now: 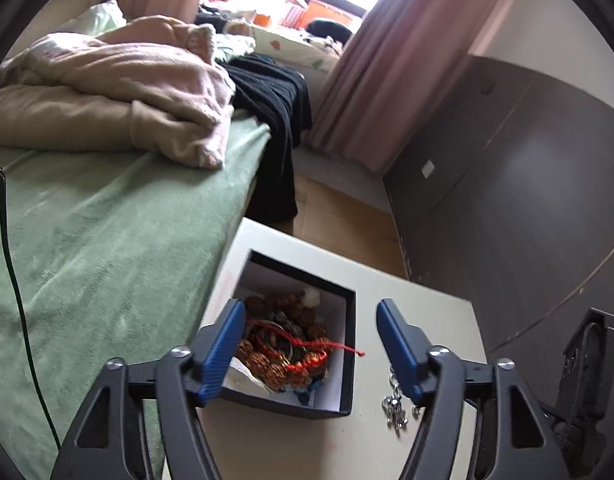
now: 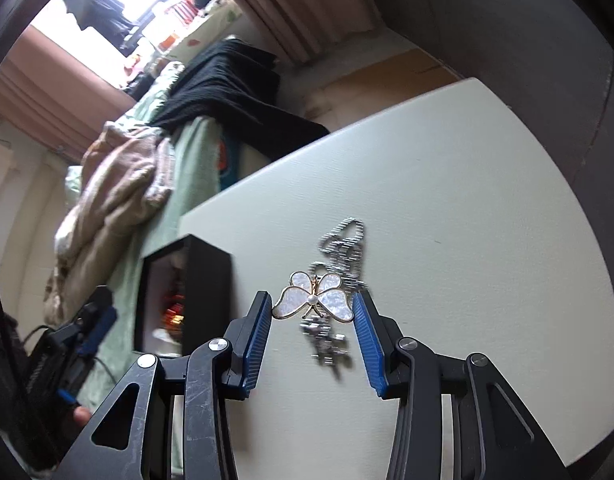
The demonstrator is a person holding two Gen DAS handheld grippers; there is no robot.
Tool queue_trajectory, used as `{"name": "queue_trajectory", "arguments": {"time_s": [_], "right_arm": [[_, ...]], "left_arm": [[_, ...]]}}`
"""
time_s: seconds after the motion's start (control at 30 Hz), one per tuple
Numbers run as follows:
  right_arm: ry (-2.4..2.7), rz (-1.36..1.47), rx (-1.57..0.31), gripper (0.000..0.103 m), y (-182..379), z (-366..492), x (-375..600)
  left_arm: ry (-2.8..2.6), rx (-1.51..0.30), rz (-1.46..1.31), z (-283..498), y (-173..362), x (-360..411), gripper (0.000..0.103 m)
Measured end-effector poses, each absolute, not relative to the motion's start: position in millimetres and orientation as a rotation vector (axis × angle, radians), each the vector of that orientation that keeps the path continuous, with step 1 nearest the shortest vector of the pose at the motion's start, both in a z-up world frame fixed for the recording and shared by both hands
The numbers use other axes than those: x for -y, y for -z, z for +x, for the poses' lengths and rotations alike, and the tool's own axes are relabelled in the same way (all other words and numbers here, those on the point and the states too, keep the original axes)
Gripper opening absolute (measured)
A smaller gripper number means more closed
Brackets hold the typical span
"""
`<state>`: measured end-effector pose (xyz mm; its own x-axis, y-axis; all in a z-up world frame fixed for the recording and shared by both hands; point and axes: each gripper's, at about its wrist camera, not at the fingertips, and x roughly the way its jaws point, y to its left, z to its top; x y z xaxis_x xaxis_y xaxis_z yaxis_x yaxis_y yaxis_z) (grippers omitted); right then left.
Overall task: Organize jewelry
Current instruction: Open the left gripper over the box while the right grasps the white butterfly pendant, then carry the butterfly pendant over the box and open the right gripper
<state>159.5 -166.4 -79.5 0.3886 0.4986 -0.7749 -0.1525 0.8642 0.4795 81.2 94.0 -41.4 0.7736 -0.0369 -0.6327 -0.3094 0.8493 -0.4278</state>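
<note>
A black jewelry box (image 1: pixel 349 344) with a white lining stands on the white table (image 1: pixel 435 320). It holds brown bead bracelets and a red cord (image 1: pixel 307 350). My left gripper (image 1: pixel 309 312) is open above the box, one finger over its left wall. A silver chain (image 1: pixel 395 406) lies on the table beside its right finger. In the right wrist view, my right gripper (image 2: pixel 311 305) is shut on a white butterfly brooch (image 2: pixel 315 298), held by its wing tips above the silver chain (image 2: pixel 341 256). The box (image 2: pixel 205 280) stands to its left.
A bed with a green sheet (image 1: pixel 107 240), a beige blanket (image 1: pixel 119 92) and a black garment (image 1: pixel 275 120) lies left of the table. A dark wardrobe (image 1: pixel 507 184) stands to the right. Pink curtains (image 1: pixel 371 64) hang beyond. A black cable (image 1: pixel 11 260) crosses the bed.
</note>
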Motion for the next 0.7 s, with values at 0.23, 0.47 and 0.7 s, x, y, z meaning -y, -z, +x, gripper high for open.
{"name": "queue_trajectory", "arguments": {"time_s": [0.23, 0.47, 0.7], "right_arm": [[-0.564, 0.374, -1.034, 0.043, 66.1, 154.6, 127.0], [-0.685, 0.422, -1.003, 0.043, 62.9, 151.4, 93.6], [-0.773, 0.439, -1.045, 0.065, 68.5, 156.7, 64.4]], "left_arm": [[-0.201, -0.679, -0.588, 80.4, 41.7, -111.5, 0.071], [-0.223, -0.666, -0.640, 73.5, 40.1, -129.0, 0.071], [-0.239, -0.674, -0.669, 72.2, 42.8, -139.0, 0.071]]}}
